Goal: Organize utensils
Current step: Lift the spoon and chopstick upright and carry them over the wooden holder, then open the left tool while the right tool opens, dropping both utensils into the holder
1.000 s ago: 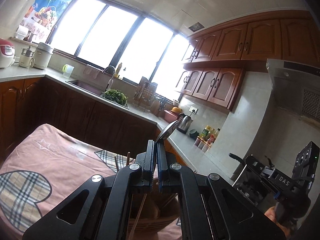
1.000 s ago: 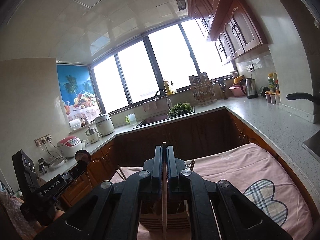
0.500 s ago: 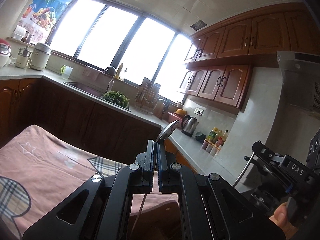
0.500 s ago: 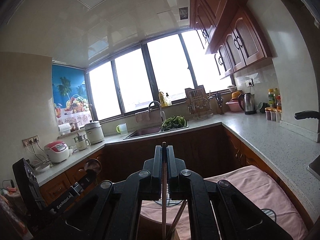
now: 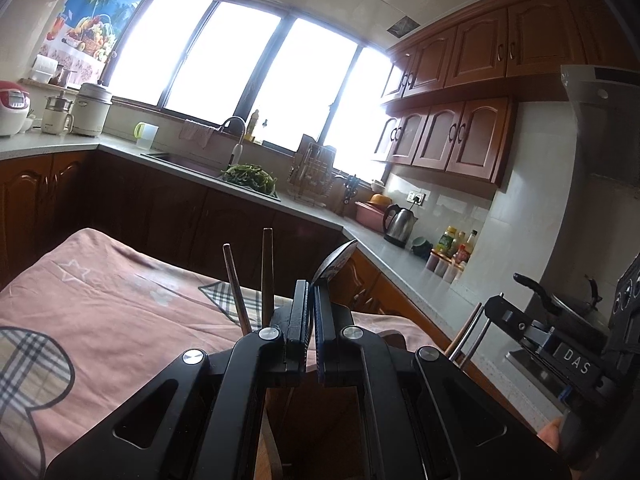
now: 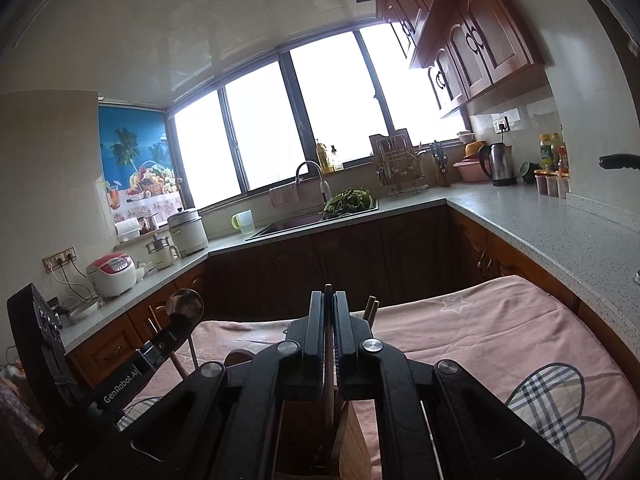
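Observation:
My left gripper (image 5: 311,292) is shut on a metal spoon (image 5: 335,259) whose bowl sticks up past the fingertips. Two dark chopsticks (image 5: 268,272) stand upright just left of it, rising from a wooden holder (image 5: 320,432) below the gripper. My right gripper (image 6: 328,300) is shut on a thin wooden chopstick (image 6: 328,292), held upright over the wooden holder (image 6: 352,436). Two chopstick tips (image 6: 371,312) show just right of its fingers. The left gripper with the spoon (image 6: 185,306) shows at the left of the right wrist view. The right gripper (image 5: 496,312) shows at the right of the left wrist view.
A pink cloth with plaid hearts (image 5: 104,320) covers the table under both grippers. Grey counters run along dark cabinets (image 6: 360,248), with a sink (image 6: 304,220), kettle (image 6: 498,166), rice cookers (image 6: 112,274) and condiment bottles (image 5: 456,244). A pan handle (image 5: 532,286) lies near the stove at right.
Both grippers have come down toward the wooden holder after a brief lift, each still holding its utensil. Upright chopsticks now show beside the left gripper.

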`<action>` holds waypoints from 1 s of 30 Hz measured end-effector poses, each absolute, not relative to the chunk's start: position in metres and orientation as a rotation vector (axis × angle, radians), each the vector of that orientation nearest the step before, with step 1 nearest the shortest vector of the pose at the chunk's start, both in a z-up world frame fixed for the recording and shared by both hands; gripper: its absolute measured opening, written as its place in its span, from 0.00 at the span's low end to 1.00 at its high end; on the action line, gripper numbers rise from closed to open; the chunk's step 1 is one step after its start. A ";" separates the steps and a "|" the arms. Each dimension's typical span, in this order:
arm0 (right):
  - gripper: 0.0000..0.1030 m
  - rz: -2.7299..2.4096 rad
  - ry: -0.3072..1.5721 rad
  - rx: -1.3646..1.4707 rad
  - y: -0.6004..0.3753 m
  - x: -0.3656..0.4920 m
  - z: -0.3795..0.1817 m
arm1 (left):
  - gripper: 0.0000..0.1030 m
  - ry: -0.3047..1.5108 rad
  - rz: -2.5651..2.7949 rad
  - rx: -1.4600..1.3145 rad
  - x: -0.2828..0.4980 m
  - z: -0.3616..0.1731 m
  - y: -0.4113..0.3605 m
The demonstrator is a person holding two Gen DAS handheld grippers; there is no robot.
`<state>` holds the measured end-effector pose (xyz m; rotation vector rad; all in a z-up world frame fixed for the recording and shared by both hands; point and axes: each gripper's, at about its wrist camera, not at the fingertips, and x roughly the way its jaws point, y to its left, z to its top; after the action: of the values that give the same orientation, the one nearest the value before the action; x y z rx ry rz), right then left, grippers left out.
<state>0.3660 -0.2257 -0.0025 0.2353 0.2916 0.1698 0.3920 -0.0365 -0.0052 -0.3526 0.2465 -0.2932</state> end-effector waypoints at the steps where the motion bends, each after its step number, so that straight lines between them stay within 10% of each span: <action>1: 0.04 0.167 0.292 0.234 -0.226 0.365 -0.002 | 0.02 0.251 -0.292 -0.347 0.391 -0.007 -0.037; 30: 0.10 0.159 0.377 0.307 -0.239 0.369 0.001 | 0.09 0.366 -0.301 -0.301 0.397 -0.009 -0.045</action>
<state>0.3692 -0.2393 0.0008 0.3072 0.3767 0.1593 0.3972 -0.0451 -0.0094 -0.3009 0.3660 -0.3006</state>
